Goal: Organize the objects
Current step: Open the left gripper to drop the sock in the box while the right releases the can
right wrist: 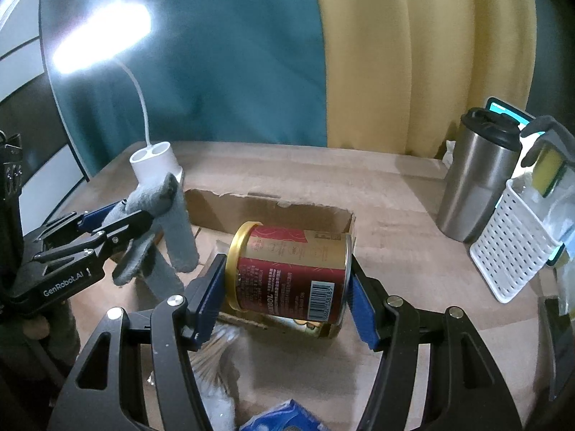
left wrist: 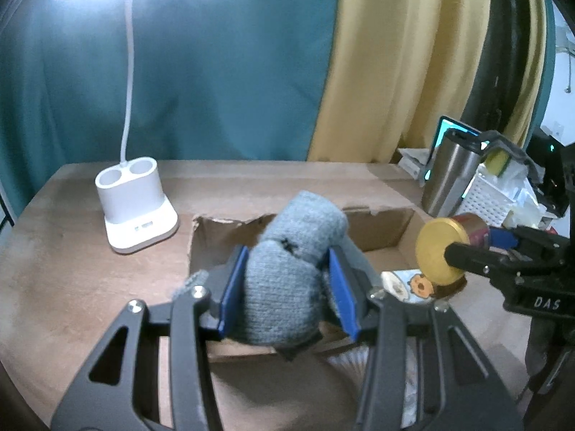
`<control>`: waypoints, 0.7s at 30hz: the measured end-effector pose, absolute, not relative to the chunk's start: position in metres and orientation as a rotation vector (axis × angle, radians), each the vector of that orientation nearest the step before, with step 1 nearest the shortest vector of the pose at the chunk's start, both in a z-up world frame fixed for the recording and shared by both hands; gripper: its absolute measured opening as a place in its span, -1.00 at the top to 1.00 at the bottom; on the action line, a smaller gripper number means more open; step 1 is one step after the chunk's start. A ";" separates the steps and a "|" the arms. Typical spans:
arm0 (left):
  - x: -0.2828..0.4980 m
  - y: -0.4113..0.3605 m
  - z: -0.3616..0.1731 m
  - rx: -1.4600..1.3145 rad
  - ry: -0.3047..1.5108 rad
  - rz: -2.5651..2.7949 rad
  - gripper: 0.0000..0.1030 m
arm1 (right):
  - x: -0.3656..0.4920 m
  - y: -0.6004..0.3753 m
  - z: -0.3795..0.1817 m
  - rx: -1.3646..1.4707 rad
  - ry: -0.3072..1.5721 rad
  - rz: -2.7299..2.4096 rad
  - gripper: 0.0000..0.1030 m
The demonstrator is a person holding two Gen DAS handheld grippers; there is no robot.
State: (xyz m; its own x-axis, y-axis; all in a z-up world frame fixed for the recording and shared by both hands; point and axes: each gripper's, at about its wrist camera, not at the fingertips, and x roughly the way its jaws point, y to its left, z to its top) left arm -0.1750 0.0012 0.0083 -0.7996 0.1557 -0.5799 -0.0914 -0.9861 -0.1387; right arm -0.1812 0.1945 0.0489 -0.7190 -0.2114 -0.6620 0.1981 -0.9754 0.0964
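Observation:
My left gripper point(left wrist: 287, 283) is shut on a grey knitted glove point(left wrist: 294, 269) and holds it above the open cardboard box point(left wrist: 381, 230). The glove point(right wrist: 169, 222) hangs from the left gripper point(right wrist: 143, 222) in the right wrist view. My right gripper point(right wrist: 287, 287) is shut on a red and gold can point(right wrist: 291, 273), held on its side by its two ends over the box point(right wrist: 266, 212). In the left wrist view the can point(left wrist: 444, 251) and the right gripper point(left wrist: 478, 244) are at the right of the box.
A white desk lamp base point(left wrist: 134, 204) stands on the wooden table left of the box. A steel tumbler point(right wrist: 478, 179) and a white perforated basket point(right wrist: 514, 244) stand at the right. A blue packet point(right wrist: 284, 416) and a bundle of sticks point(right wrist: 215, 352) lie near the front.

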 end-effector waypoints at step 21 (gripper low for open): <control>-0.212 0.003 -0.023 -1.093 -0.161 2.838 0.08 | -0.224 0.195 0.031 1.088 -0.040 -2.689 -0.27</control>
State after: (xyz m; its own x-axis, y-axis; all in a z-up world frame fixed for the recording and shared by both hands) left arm -0.2115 0.0032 -0.0229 -0.7382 0.1277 -0.6624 -0.0518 -0.9897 -0.1331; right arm -0.2236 0.1953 0.0308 -0.6940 -0.2309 -0.6820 0.2104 -0.9709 0.1146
